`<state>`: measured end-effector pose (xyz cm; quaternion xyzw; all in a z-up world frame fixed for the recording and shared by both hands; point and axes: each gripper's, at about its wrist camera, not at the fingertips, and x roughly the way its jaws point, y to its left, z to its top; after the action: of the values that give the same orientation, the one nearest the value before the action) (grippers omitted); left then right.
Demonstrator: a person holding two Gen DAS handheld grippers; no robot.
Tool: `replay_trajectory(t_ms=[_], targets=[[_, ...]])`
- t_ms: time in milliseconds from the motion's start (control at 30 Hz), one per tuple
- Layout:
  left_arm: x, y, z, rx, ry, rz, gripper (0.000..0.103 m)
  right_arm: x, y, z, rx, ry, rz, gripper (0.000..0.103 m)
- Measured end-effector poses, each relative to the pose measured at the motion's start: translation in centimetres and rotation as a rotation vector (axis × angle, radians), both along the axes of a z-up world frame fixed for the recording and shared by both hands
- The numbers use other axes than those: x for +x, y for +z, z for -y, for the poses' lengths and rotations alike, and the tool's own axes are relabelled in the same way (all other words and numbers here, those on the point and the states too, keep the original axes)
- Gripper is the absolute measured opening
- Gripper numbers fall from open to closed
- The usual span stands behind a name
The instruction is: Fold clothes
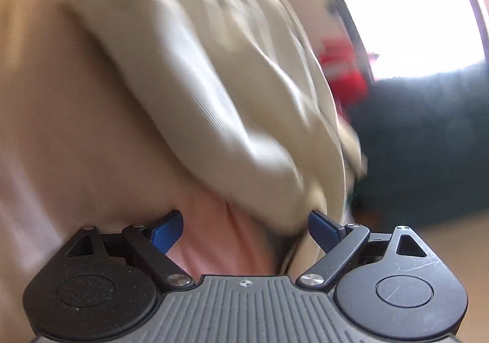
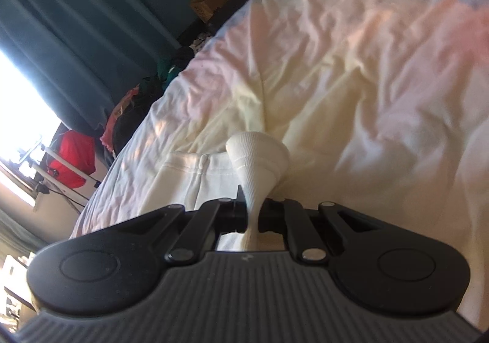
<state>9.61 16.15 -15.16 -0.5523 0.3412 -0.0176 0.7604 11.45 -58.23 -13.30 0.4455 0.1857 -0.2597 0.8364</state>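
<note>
A cream ribbed garment fills the blurred left wrist view, hanging in folds just ahead of my left gripper. That gripper is open, its blue fingertips spread wide, with the lowest fold of cloth sagging between them, unpinched. In the right wrist view my right gripper is shut on a bunched ribbed edge of the cream garment, which flares out past the jaws. More of the same cream cloth, with a stitched hem, lies on the bed below.
A bed with a pale, faintly pink sheet spans the right wrist view. Dark teal curtains hang beside a bright window. A red bag, piled clothes and a cardboard box sit beside the bed.
</note>
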Motion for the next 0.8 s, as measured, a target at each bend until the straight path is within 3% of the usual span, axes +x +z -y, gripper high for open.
replay_trajectory(t_ms=[33,133,167,200,267,500,600,733,800], targets=[[-0.1,0.4,-0.4,0.015,0.021,-0.003,0.088,-0.1,-0.2,0.1,0.011,-0.005,-0.001,0.007],[-0.5,1.6,-1.5,0.068,0.082,-0.011,0.072,-0.2,-0.4,0.1,0.021,-0.015,0.001,0.007],[-0.6,2.0,-1.8,0.085,0.102,-0.014,0.062,-0.2,-0.4,0.1,0.016,-0.019,0.005,0.007],[-0.8,2.4,-2.2,0.103,0.122,-0.016,0.042,-0.2,-0.3,0.1,0.010,-0.026,0.009,0.007],[-1.0,3.3,-2.9,0.138,0.162,-0.022,0.015,-0.5,-0.3,0.2,0.009,-0.054,0.022,0.007],[-1.9,6.2,-5.5,0.261,0.303,-0.041,0.010,-3.5,0.1,1.2,0.045,-0.233,0.028,0.006],[-3.0,8.3,-6.9,0.240,0.292,-0.028,0.010,-5.2,1.0,1.6,-0.022,-0.292,-0.009,0.006],[-4.3,9.5,-9.8,0.220,0.244,-0.092,0.010,-7.8,2.0,2.0,-0.080,-0.365,-0.072,0.006],[-3.9,10.0,-11.6,0.297,0.200,-0.137,0.010,-8.9,1.6,2.4,-0.049,-0.401,-0.127,0.006]])
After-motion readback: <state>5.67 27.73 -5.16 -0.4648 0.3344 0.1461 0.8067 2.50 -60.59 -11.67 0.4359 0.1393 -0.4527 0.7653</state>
